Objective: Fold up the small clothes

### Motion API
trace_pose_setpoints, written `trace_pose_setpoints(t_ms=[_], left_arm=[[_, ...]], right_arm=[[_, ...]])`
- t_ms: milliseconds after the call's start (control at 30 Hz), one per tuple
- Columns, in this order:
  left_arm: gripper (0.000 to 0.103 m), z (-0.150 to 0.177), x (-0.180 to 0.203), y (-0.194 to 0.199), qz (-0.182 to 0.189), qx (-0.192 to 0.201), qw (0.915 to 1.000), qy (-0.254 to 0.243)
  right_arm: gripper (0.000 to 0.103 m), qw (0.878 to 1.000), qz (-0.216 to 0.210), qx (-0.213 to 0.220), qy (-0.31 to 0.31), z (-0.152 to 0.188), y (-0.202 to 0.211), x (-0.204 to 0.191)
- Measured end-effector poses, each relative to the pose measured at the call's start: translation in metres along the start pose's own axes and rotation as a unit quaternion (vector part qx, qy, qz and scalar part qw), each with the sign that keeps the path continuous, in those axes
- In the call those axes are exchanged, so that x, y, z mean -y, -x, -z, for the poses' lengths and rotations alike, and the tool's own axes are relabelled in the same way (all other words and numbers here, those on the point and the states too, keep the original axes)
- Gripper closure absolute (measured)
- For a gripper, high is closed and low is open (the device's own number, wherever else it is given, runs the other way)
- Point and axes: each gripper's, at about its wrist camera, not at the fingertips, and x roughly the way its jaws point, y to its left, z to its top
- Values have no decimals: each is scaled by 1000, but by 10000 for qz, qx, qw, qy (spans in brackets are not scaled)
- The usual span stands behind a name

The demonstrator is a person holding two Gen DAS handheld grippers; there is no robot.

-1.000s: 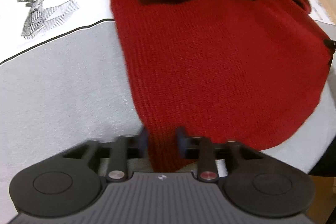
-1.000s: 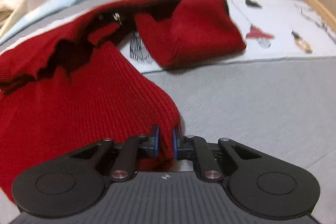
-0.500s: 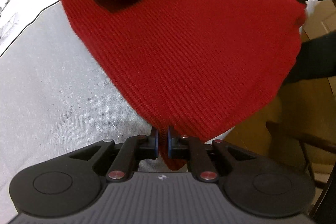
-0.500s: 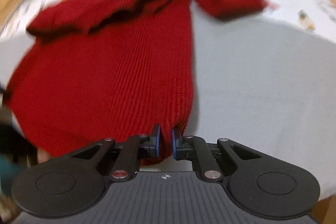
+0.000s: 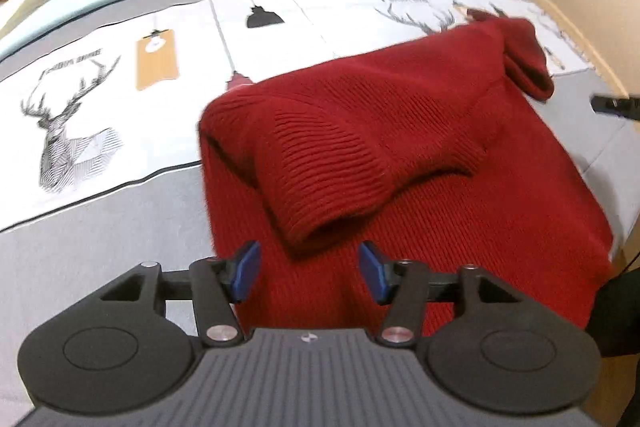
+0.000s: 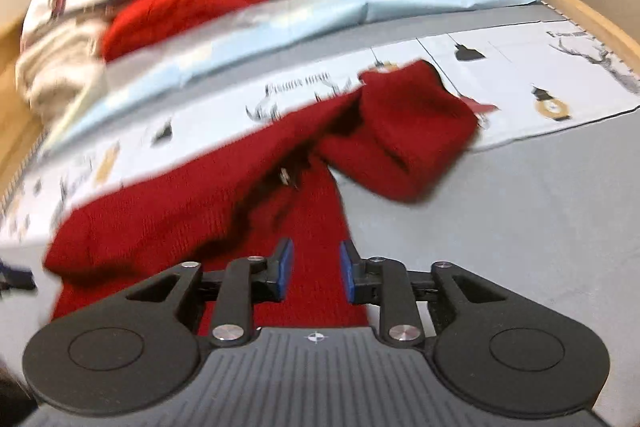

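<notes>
Both our grippers, left gripper (image 5: 308,269) and right gripper (image 6: 316,269), wide open, holding nothing; red knit sweater (image 5: 440,155) mid-frame, loose sleeve (image 6: 404,135) may unfold.

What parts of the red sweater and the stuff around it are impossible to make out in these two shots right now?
- Red sweater hem, left wrist view: hidden behind the left gripper body.
- Sweater collar area, right wrist view: motion blur smears it; the small metal bit cannot be identified.
- Right gripper, left wrist view: only a dark tip at the right edge.
- Clothes pile, right wrist view: blurred, items indistinct.
</notes>
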Motion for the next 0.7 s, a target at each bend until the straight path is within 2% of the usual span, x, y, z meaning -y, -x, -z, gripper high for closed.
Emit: trace_pose_setpoints(t_ms=[100, 133, 167, 200, 233, 333, 400, 433, 500, 533, 567, 633, 667, 700], left_arm=[[44, -6, 8, -24, -321, -189, 9990, -243], [47, -8, 12, -30, -460, -245, 9980, -356], [58, -9, 13, -35, -555, -253, 9972, -423], [64, -13, 12, -35, -628, -254, 9966, -472], [77, -16, 12, -38, -654, -245, 9964, -490], [88, -20, 2, -35, -664, -224, 9963, -505], [91, -27, -3, -34, -667, -166, 9963, -520], [92, -31, -6, -31, -666, -119, 9965, -494], [93, -44, -14, -30, -648, -29, 9971, -389], [94, -52, -21, -30, -649, 40, 9975, -268], [94, -60, -25, -26, -714, 154, 9973, -113], [94, -81, -47, -14, -907, 738, 9914, 585], [88, -93, -65, -7, -885, 1132, 9831, 1136], [83, -101, -82, -2, -873, 1462, 9718, 1631]], right_arm=[[63, 9989, -374, -60, -273, -10, -31, -2], [60, 9983, -442, -185, -344, -9, -42, -7], [60, 9973, -503, -369, -399, -10, -56, -12], [60, 9965, -588, -433, -413, -9, -71, -20], [59, 9955, -706, -467, -414, -9, -79, -26], [58, 9927, -782, -859, -314, -7, -119, -43], [59, 9903, -823, -1118, -111, -11, -138, -56], [61, 9892, -896, -1164, -9, -14, -147, -63], [85, 9866, -1041, -1255, 103, -21, -156, -73], [93, 9849, -1059, -1366, 143, -24, -160, -76], [94, 9843, -1016, -1434, 164, -30, -165, -79], [95, 9862, -1093, -1213, 283, -48, -165, -90], [96, 9882, -1250, -846, 276, -63, -160, -95], [96, 9878, -1539, -226, 79, -80, -152, -97]])
